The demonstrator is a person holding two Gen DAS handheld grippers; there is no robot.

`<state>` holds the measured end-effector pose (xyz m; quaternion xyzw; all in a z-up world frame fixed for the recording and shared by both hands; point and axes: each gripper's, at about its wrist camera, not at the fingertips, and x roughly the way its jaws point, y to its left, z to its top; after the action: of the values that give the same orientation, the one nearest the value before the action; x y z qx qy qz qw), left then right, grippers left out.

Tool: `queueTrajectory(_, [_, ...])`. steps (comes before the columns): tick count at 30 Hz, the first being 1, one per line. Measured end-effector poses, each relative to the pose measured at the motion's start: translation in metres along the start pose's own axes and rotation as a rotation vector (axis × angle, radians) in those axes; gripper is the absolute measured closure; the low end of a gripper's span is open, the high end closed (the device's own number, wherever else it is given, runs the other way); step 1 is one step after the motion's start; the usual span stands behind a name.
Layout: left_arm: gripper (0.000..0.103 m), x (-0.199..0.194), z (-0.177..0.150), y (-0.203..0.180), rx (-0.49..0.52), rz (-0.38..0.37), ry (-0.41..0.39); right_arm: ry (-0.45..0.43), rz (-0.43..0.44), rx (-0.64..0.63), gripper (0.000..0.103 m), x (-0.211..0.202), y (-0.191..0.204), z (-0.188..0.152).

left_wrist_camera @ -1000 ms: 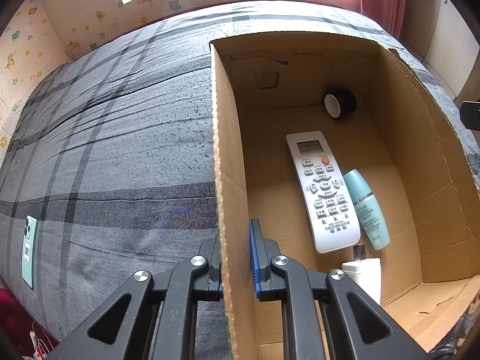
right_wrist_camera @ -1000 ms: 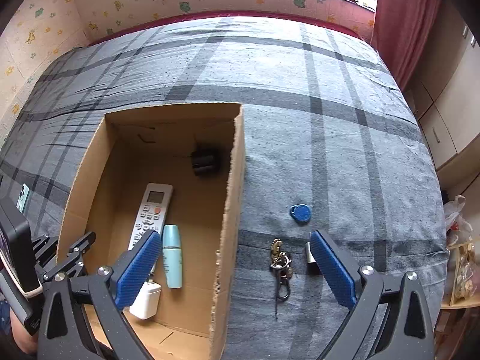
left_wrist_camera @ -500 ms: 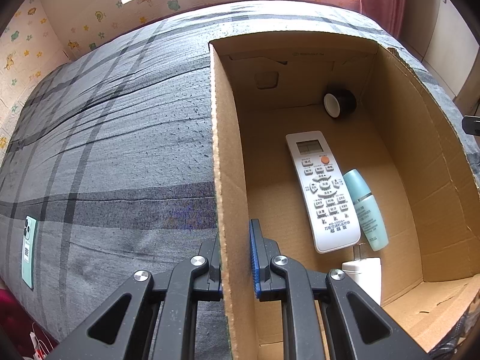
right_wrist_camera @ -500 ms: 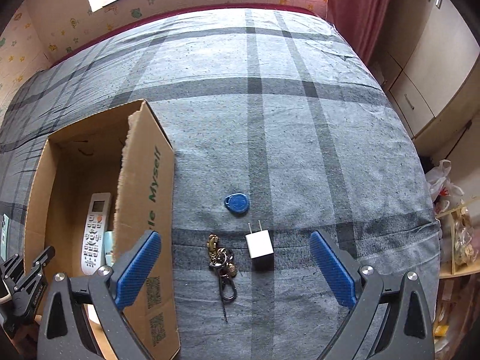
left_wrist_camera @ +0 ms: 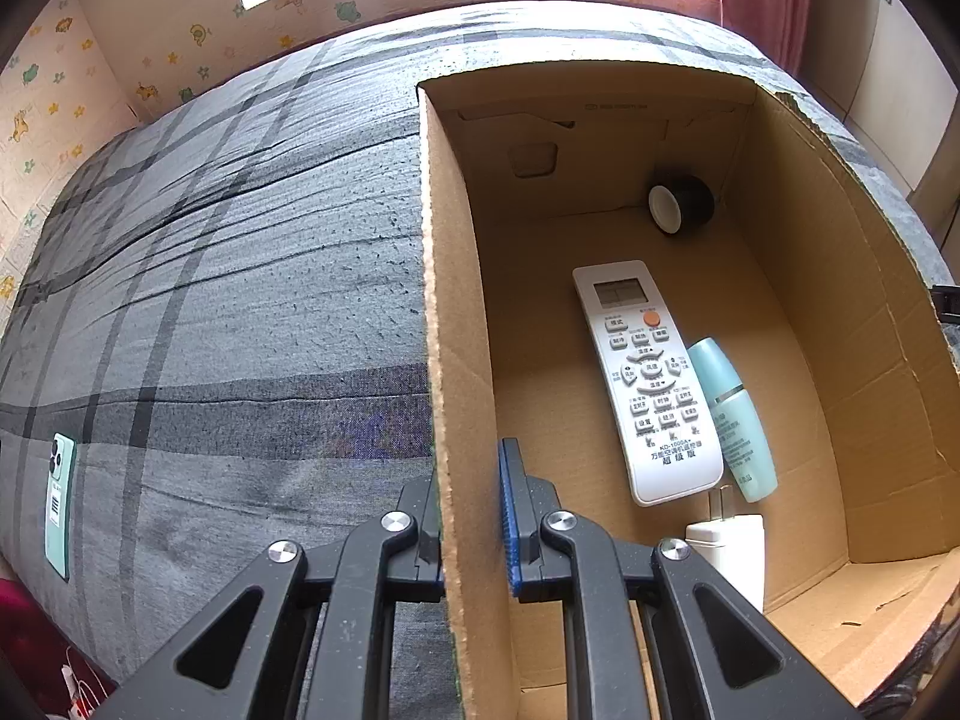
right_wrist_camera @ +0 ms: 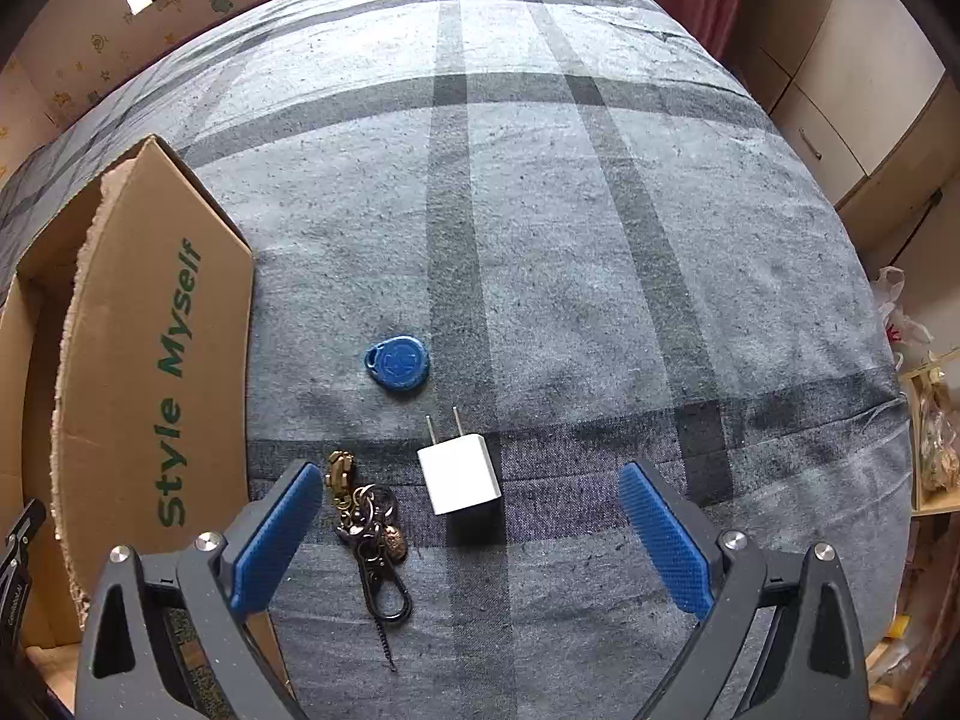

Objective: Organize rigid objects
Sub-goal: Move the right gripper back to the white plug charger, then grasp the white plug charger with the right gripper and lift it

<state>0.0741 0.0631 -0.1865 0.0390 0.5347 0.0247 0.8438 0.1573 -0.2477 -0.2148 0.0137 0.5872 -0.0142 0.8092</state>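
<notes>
While I watched the left wrist view, the left claw (left_wrist_camera: pixel 468 516) was clamped on the left wall of the cardboard box (left_wrist_camera: pixel 447 312), one blue pad inside the box and the other finger outside it. Inside the box, on its floor, lay a white remote control (left_wrist_camera: pixel 648 384), with a teal bottle (left_wrist_camera: pixel 732 414) touching its right edge. A white charger (left_wrist_camera: pixel 729 552) sat just below them, and a black roll (left_wrist_camera: pixel 681 210) rested in the far corner. Outside the box, on the grey plaid bed (left_wrist_camera: pixel 240 312), a green phone (left_wrist_camera: pixel 60 504) lay near the left edge.

In the right wrist view, I saw the right claw (right_wrist_camera: pixel 474 528) spread wide and gripping nothing, poised over the bed. Between its blue pads stood a white plug adapter (right_wrist_camera: pixel 459 474), prongs pointing away. A bunch of keys (right_wrist_camera: pixel 369 534) lay just left of the adapter, close to the left pad. A blue key fob (right_wrist_camera: pixel 399 363) lay beyond both, near the box flap printed "Style Myself" (right_wrist_camera: pixel 171 384).
</notes>
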Motion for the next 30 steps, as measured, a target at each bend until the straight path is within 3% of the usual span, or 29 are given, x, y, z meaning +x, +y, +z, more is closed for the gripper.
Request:
queueTrajectory(11, [0.089,0.001,0.0,0.002,-0.008,-0.003,0.001,0.032,0.008,0.009,0.003,0.029,-0.01,0.002])
queueTrajectory(14, [0.089,0.001,0.0,0.003,-0.009,-0.005,0.002,0.036,0.011,0.001,0.008,0.032,-0.007,0.005])
queueTrajectory(20, [0.089,0.001,0.0,0.002,-0.008,-0.003,0.002,0.067,0.023,0.003,0.034,0.042,-0.002,0.009])
queueTrajectory(21, [0.089,0.001,0.0,0.002,-0.01,-0.004,0.002,0.075,0.023,0.002,0.045,0.044,0.0,0.01])
queueTrajectory(22, [0.089,0.002,0.0,0.003,-0.012,-0.006,0.002,0.079,0.017,0.0,0.064,0.045,0.001,0.01])
queueTrajectory(23, [0.089,0.002,0.0,0.003,-0.014,-0.008,0.002,0.08,0.02,0.003,0.073,0.046,0.0,0.009])
queueTrajectory(30, [0.089,0.001,0.0,0.004,-0.014,-0.009,0.002,0.066,0.027,0.011,0.074,0.038,-0.006,0.002])
